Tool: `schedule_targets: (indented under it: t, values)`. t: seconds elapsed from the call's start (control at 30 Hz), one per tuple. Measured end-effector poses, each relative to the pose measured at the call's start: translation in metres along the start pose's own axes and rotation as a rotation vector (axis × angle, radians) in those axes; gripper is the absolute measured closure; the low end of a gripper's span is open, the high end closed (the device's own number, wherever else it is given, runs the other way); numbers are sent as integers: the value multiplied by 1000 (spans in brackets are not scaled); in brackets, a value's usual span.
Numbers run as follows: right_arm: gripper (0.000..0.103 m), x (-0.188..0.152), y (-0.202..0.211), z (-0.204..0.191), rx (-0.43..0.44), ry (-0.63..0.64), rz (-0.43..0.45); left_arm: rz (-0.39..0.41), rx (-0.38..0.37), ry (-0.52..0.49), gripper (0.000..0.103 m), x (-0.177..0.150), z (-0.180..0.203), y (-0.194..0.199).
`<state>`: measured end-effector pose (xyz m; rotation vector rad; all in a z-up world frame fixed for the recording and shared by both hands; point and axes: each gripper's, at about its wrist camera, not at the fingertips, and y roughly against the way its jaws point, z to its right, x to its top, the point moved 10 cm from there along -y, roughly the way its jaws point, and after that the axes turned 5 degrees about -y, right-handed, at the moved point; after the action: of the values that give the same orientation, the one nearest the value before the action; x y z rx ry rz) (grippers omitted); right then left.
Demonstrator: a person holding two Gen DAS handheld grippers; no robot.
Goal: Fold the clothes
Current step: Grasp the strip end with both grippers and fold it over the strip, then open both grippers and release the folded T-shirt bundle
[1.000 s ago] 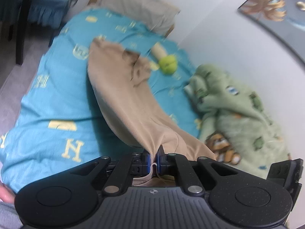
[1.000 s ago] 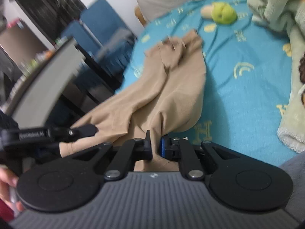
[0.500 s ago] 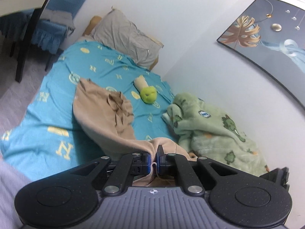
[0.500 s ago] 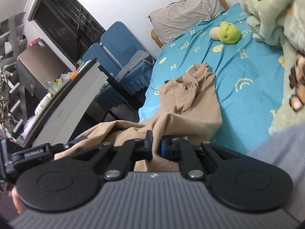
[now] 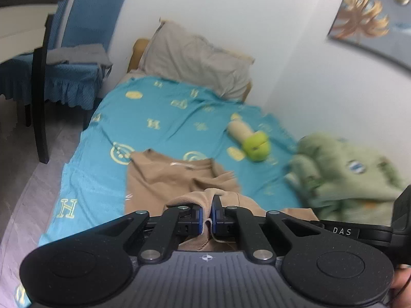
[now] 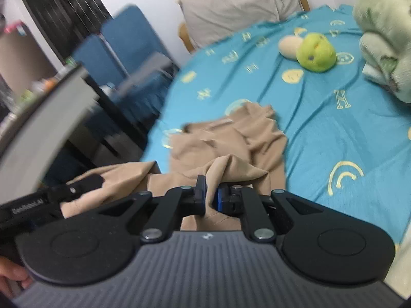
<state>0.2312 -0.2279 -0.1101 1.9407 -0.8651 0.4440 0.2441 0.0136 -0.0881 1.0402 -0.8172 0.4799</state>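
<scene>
A tan garment (image 5: 167,179) lies on the teal bed sheet (image 5: 154,123), its far end flat and its near end lifted. My left gripper (image 5: 207,211) is shut on a fold of the garment's near edge. My right gripper (image 6: 211,195) is shut on another fold of the same garment (image 6: 231,138). The left gripper's arm (image 6: 51,197) shows at the left of the right wrist view, with tan cloth draped by it. The cloth under both grippers is hidden.
A green and cream plush toy (image 5: 253,141) lies on the sheet beyond the garment. A crumpled green blanket (image 5: 346,177) sits at the right. A grey pillow (image 5: 197,59) is at the head. Blue chairs (image 5: 77,51) and a table (image 5: 23,18) stand left of the bed.
Both grippers have carried the garment's near end forward toward the pillow, so the cloth now doubles over its far half. Both stay shut on it.
</scene>
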Motion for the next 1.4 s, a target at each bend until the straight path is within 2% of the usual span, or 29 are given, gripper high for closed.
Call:
schedule_targets:
  t: [0.17,0.37,0.47,0.5,0.57,0.63,0.7,0.77,0.8,0.83,0.93,1.03,1.23,1.4]
  values:
    - [90,-12,-65,24,-80,10,-49,-49,70,-87,95,-28,-22,-69]
    - [88,-19,-92,29,-142,104,-73,-118,112,-105,91,-51,-40,-107]
    - [86,-18,-92,30,-146,95,-84,-121,123,-140,77,-52,-37,-107]
    - [83,-16,-90,28,-145,94,-81,-122,123,-149,70,-51,-34,-105]
    - [65,-11,-81,23,-137,99,-54,-99,130,-160,59,-45,-29,-96]
    - [14,-1,-65,15,-136,118,25,-65,146,-171,35,-37,-25,-84]
    - [0,12,-36,3,-142,156,168,-7,184,-186,20,-28,-23,-67]
    - [0,19,-8,-11,-132,217,285,58,206,-204,17,-19,-18,-48]
    - [0,20,2,-16,-123,241,324,82,209,-209,12,-16,-16,-39]
    - [0,18,10,-19,-99,242,371,102,209,-208,5,-14,-14,-30]
    - [0,13,34,-25,-33,243,496,149,208,-194,0,-13,-8,-7]
    - [0,-2,34,-20,-49,235,404,145,217,-179,0,-23,-4,6]
    - [0,-26,44,-25,-132,318,350,86,236,-143,0,-51,0,21]
    - [0,-44,53,-20,-139,284,312,38,252,-112,0,-74,4,33]
